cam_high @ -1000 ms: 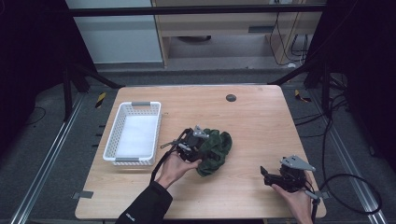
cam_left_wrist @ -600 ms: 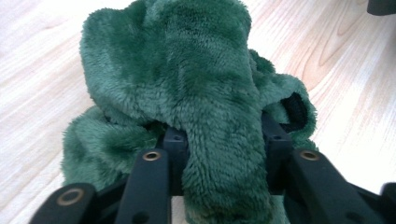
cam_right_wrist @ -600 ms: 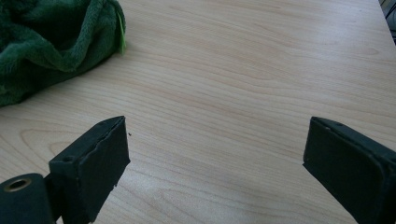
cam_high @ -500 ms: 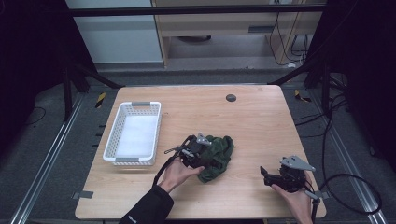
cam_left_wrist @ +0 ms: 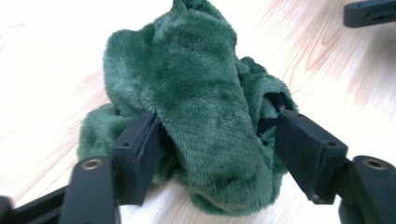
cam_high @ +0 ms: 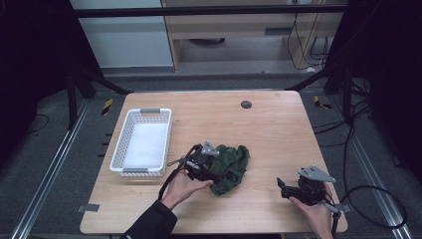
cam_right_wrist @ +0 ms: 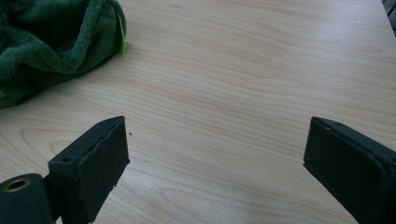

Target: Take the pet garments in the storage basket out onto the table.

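Note:
A crumpled dark green plush cloth [cam_high: 233, 163] lies on the wooden table [cam_high: 273, 134], a little front of centre. My left gripper [cam_high: 211, 167] is at the cloth's left side, held by a hand. In the left gripper view its jaws stand open [cam_left_wrist: 215, 126] on either side of a thick fold of the cloth [cam_left_wrist: 196, 84]; the left pad presses into the pile. My right gripper [cam_high: 282, 188] is near the front right edge, open [cam_right_wrist: 215, 135] over bare wood, with the cloth's edge [cam_right_wrist: 42, 42] far off at its upper left.
A white plastic basket [cam_high: 169, 134] with nothing in it stands at the table's left, close to the left hand. A small black round disc [cam_high: 246, 104] sits near the back edge. Cables trail from both grippers toward the front.
The left hand and gripper have shifted slightly toward the front edge, and the cloth has been dragged and flattened a little with them. The right gripper has stayed put.

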Demonstrator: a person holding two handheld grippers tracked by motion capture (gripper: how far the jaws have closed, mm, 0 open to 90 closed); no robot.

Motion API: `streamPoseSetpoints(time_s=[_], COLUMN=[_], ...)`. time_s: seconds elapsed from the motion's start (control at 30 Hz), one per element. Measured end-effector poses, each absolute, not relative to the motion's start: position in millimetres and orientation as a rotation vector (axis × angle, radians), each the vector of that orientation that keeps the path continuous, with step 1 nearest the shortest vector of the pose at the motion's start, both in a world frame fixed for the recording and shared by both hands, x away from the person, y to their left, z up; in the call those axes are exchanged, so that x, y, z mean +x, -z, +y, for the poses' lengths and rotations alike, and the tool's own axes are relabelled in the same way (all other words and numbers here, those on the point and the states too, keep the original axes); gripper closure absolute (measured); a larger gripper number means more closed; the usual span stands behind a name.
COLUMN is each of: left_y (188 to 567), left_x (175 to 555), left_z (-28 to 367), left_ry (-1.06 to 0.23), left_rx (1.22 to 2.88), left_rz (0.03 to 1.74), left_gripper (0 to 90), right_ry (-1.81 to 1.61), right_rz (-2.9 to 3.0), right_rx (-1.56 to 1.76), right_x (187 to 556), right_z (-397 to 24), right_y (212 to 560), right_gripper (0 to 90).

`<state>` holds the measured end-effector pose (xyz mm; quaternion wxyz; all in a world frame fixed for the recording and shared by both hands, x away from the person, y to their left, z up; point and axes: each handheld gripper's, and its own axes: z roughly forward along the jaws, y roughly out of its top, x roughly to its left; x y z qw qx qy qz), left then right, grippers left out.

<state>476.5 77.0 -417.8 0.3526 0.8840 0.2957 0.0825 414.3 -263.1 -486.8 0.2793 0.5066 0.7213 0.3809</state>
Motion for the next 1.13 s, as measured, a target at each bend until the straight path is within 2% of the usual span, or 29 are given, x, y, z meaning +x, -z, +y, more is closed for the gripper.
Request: streamPoseSetpoints(time_s=[0.13, 0.33, 0.63, 1.13], left_y=[409.5, 402.0, 398.9, 414.0], left_x=[470.1, 463.0, 446.5, 421.6], left_z=[90.7, 105.6, 137.7, 196.1], left_ry=[-0.232, -0.252, -0.356, -0.427], left_rx=[2.234, 2.171, 2.080, 2.000], left_rz=[0.776, 0.789, 0.826, 0.918], left_gripper=[24.9, 23.6, 23.6, 25.0], right_ry=[-1.020, -1.021, -1.024, -1.029], right_rz=[1.933, 1.930, 1.925, 1.933], right_rx=[1.353, 1.356, 1.360, 1.355], right_x=[414.6, 414.4, 413.6, 412.0], right_z=[-263.4, -263.4, -263.7, -262.5], right_y=[486.9, 486.8, 486.5, 486.4], right_gripper=[6.5, 6.4, 6.4, 6.6])
